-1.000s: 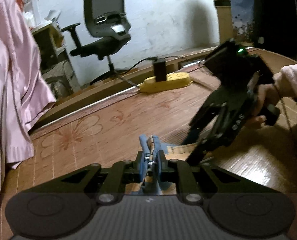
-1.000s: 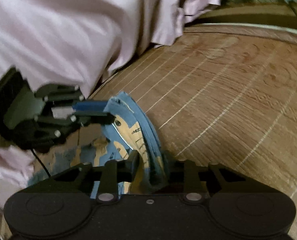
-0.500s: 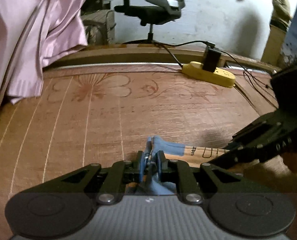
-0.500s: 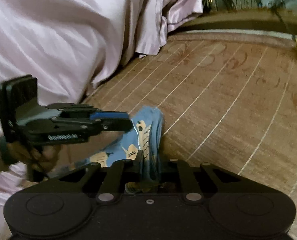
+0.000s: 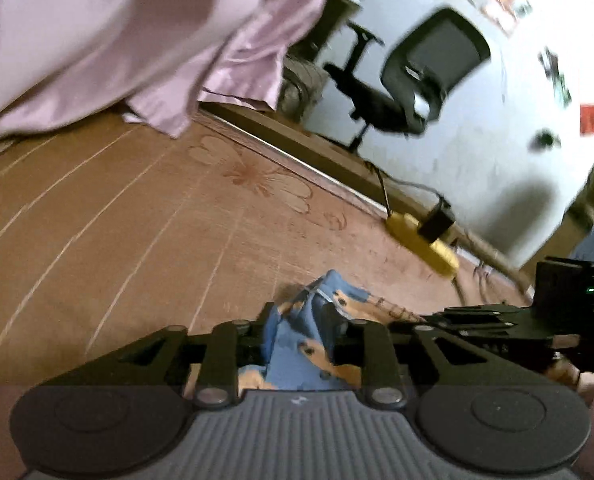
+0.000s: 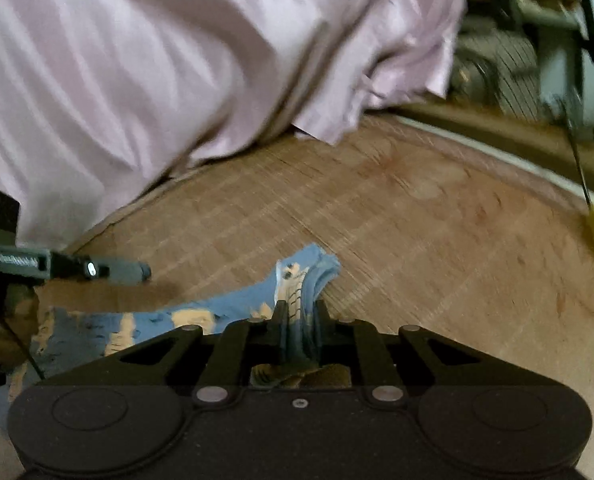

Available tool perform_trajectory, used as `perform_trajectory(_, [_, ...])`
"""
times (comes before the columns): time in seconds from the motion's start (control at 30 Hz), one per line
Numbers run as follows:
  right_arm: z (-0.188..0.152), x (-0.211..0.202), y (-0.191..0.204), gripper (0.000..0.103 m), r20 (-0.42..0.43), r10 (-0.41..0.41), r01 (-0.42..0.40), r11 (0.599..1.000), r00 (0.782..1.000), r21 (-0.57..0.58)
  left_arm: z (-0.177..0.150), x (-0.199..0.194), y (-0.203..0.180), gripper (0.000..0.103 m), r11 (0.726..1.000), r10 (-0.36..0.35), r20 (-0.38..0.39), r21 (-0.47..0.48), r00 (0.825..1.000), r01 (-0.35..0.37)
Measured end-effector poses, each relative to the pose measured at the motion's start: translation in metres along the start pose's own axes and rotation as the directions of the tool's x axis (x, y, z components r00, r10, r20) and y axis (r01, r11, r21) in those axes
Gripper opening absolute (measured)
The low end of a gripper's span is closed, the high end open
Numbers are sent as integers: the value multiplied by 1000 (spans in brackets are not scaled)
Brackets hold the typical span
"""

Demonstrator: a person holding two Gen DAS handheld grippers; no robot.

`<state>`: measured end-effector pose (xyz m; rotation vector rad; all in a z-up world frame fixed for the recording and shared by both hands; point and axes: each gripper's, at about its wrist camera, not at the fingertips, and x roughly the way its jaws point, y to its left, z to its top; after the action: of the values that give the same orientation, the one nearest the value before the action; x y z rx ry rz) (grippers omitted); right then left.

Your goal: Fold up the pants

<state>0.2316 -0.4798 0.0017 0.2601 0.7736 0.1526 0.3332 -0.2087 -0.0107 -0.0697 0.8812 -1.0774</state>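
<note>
Brown bamboo matting (image 5: 145, 240) with pale stitched lines and faint flower prints fills most of both wrist views; a wooden border runs along its far edge, and behind that stands a whitish wall (image 5: 497, 128). Pink satin bedding (image 6: 157, 72) is heaped over the far left of the mat. A black office chair (image 5: 413, 80) stands against the wall, and a yellow power strip (image 5: 421, 242) with a black plug lies at the mat's far right edge. The pants (image 6: 217, 312), small, blue with orange print, lie on the mat at the near side, bunched and stretched between the two tools. The right gripper (image 6: 299, 320) is clenched on a gathered edge of the fabric. The left gripper (image 5: 297, 328) has its jaws opening, with a fold of the pants between them, loose and no longer pinched.
</note>
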Motion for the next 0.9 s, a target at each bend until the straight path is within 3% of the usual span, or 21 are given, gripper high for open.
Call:
perform_trajectory(0.13, [4,-10,49,12,16,41,-37,985,999,-167,-22,-26,17,44,991,-17,23,-130,1000,20])
perform_trajectory(0.3, [-13,-14,116,12,-32,134,-138,942,990,-305,-41,-58,36,71,975,-44,47,-215,998,53])
perform_trajectory(0.4, [-32,-6,151,12,-79,156,-175,912,985,-370,-54,-82,45,80,962,-73,99,-256,992,96])
perform_trajectory(0.5, [-54,8,172,12,-137,169,-210,895,976,-394,-69,-96,55,83,945,-90,104,-307,990,118])
perform_trajectory(0.63, [-80,17,187,13,-130,119,-168,861,984,-480,-94,-98,72,83,894,-96,78,-431,992,121])
perform_trajectory(0.73, [-89,17,190,21,-107,122,-158,864,987,-479,-104,-95,75,83,878,-91,57,-466,994,107])
perform_trajectory(0.9, [-102,12,194,54,-90,87,-120,862,992,-493,-104,-84,75,83,885,-92,29,-455,995,95])
